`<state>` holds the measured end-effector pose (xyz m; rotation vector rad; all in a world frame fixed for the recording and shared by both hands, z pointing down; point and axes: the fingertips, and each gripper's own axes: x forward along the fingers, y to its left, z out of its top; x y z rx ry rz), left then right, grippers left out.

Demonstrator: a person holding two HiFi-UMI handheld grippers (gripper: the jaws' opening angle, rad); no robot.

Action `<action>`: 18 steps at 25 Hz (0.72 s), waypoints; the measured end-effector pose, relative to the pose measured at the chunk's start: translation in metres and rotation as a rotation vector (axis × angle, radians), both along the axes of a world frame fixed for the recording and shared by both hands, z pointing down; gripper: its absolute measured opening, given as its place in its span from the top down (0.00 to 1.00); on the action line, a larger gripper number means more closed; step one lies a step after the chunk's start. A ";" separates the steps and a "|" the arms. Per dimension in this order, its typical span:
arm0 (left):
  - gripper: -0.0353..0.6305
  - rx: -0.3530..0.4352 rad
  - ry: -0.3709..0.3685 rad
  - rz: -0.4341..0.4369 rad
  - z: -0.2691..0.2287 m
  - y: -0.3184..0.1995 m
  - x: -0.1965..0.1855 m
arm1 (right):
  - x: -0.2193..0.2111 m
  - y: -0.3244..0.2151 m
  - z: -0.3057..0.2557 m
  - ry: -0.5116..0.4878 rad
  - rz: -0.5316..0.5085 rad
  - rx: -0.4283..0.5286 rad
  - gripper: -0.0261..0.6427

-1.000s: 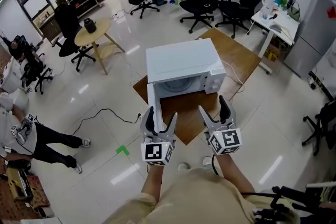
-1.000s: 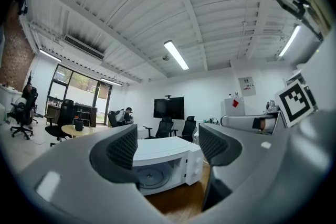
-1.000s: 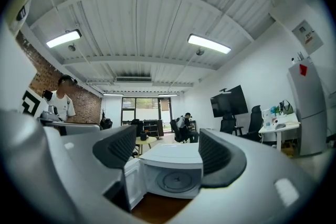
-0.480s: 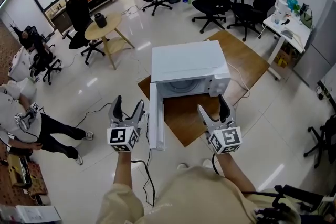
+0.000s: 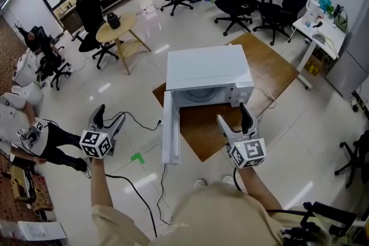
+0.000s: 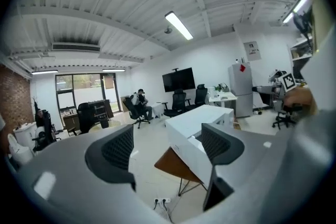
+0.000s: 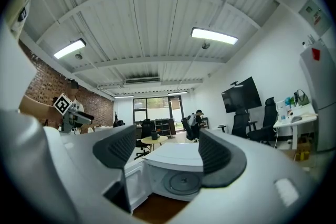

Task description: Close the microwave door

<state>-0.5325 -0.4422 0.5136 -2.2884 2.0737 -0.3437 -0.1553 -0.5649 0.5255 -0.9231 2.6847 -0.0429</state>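
Head view shows the microwave door (image 5: 168,135) swung out between both claws. The left gripper (image 5: 109,114), apart to its left, has just been opening, with nothing between its jaws. The right gripper (image 5: 233,114), nearer on its right, is spread and empty.

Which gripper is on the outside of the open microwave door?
The left gripper, left of the door, by its outer face; the right gripper faces the microwave cavity.

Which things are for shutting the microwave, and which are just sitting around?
For the job: microwave, its open door, left claw (empty, just opening wider), right claw (open, empty).
Just lying about: round table, office chairs, green floor tape.
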 end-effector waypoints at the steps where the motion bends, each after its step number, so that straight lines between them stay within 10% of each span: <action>1: 0.36 -0.035 -0.031 0.038 0.006 0.003 0.001 | 0.000 0.000 0.001 0.000 -0.001 -0.001 0.42; 5: 0.37 -0.144 -0.143 0.182 0.028 0.018 0.004 | 0.001 0.000 0.003 0.006 0.003 -0.007 0.42; 11: 0.34 -0.350 -0.109 0.345 0.076 0.043 0.011 | 0.005 0.002 0.004 0.021 0.009 -0.002 0.42; 18: 0.33 -0.724 0.387 0.473 0.142 0.073 0.030 | 0.003 0.003 0.004 0.030 0.001 -0.002 0.42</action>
